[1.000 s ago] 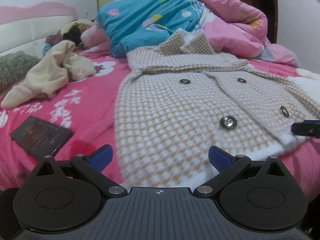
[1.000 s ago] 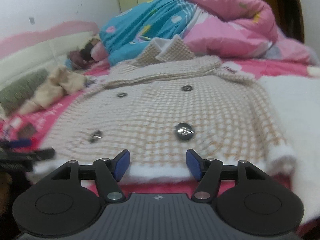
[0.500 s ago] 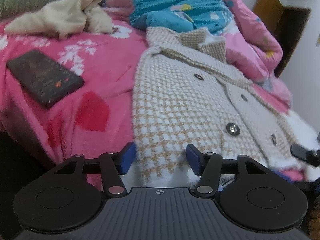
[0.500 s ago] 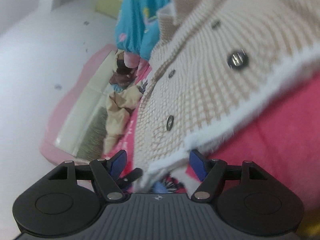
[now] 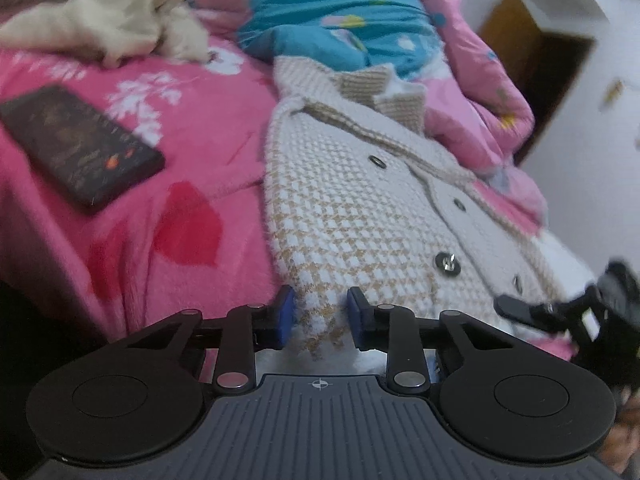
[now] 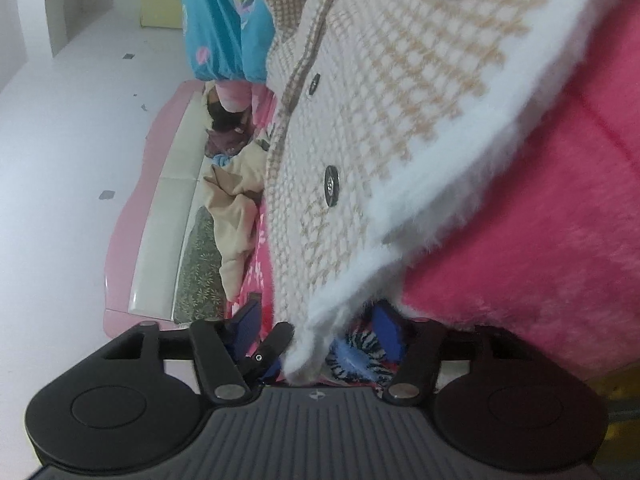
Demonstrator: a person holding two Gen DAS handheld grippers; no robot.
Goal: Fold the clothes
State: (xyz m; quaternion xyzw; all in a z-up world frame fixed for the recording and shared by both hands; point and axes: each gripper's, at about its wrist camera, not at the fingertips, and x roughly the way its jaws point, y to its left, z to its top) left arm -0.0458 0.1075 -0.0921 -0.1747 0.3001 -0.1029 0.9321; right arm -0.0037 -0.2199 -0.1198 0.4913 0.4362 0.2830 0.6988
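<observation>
A beige-and-white houndstooth coat with dark buttons lies face up on the pink bed blanket. My left gripper is at the coat's near hem corner. Its jaws are closing with the hem between the blue pads, and I see no firm pinch. My right gripper shows at the far right of that hem. In the right wrist view, which is rolled sideways, the coat fills the top. My right gripper is closing around the fluffy white hem edge, its pads still apart from it.
A dark phone lies on the blanket left of the coat. A cream garment is crumpled behind it. Blue and pink quilts are heaped past the collar. The headboard and a doorway lie beyond.
My left gripper moved in on the coat's hem corner and its jaws narrowed around it. The right gripper rolled sideways, sank to the hem's other end, and its jaws narrowed a little.
</observation>
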